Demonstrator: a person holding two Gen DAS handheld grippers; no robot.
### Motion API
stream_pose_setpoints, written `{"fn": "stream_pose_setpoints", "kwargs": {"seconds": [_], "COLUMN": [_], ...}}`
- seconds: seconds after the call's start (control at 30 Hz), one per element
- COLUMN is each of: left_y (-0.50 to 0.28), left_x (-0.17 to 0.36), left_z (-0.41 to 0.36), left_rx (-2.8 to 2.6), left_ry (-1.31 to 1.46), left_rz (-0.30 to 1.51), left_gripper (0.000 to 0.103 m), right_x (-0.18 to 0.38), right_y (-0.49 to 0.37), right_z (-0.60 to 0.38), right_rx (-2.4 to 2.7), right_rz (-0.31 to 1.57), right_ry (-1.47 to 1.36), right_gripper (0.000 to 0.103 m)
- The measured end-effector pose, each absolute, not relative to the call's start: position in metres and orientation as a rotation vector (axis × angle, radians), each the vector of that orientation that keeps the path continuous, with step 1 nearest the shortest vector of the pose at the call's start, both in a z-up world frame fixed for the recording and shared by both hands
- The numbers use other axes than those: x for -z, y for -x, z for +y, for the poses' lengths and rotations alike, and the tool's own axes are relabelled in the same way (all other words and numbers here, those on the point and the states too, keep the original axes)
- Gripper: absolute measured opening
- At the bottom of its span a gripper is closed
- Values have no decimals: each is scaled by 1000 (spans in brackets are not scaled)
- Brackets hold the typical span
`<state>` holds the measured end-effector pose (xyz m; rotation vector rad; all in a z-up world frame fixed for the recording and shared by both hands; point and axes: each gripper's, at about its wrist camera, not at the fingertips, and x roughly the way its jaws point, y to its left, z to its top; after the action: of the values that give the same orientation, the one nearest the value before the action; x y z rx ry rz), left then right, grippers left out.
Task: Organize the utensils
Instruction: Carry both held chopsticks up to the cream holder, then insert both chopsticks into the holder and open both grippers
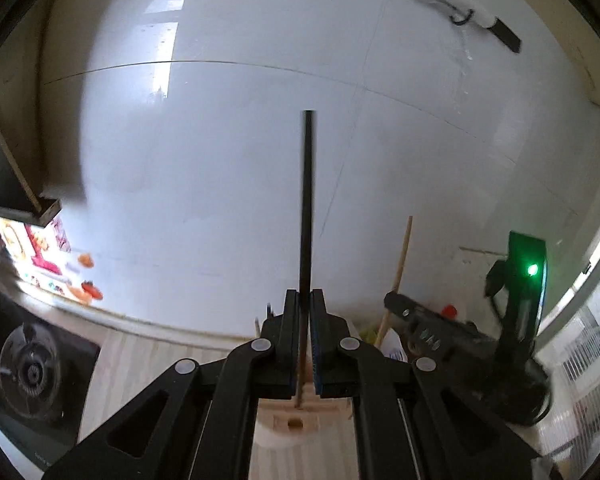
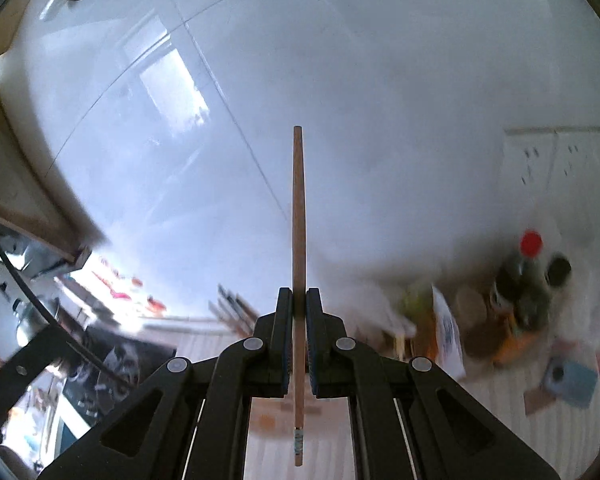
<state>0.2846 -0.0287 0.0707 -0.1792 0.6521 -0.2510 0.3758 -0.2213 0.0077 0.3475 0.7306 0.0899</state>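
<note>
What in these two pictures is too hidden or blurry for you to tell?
- Left wrist view: the black chopstick's lower end is hidden between the left gripper's jaws; whether it has entered the wooden holder is unclear.
- Left wrist view: the right gripper is seen side-on; its grip is hidden.
- Right wrist view: bottles and clutter are motion-blurred, labels unreadable.
- Right wrist view: what lies under the wooden chopstick in the right gripper is blurred.

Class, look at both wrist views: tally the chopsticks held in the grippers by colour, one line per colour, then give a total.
Black chopstick, held in the left gripper: 1
Light wooden chopstick, held in the right gripper: 1
Total held: 2
</note>
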Motion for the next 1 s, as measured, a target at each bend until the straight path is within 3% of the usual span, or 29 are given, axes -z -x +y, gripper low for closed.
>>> {"fn": "stream_pose_setpoints", "kwargs": {"seconds": [0.47, 0.7, 0.87, 0.93, 0.97, 1.0], "left_y": [-351, -348, -333, -324, -319, -312], "left_x": [14, 29, 12, 1, -3, -9], "left_z": [-31, -28, -29, -29, -28, -25], "left_rx": [225, 236, 211, 172, 154, 132], "left_ry": [132, 134, 165, 143, 136, 142], "left_rz": [844, 909, 936, 898, 885, 858], "left_gripper": [2, 3, 9, 16, 38, 67], "right_x": [48, 51, 63, 61, 58, 54], "right_y": [-434, -427, -423, -417, -412, -407], "right_z": [-194, -187, -182, -188, -193, -197], "right_rx": [-43, -62, -116, -133, -124, -119], "right_rz": [604, 560, 611, 623, 623, 618], "right_ry": [-315, -280, -243, -271, -283, -296], "right_gripper": [7, 7, 7, 10, 22, 35]}}
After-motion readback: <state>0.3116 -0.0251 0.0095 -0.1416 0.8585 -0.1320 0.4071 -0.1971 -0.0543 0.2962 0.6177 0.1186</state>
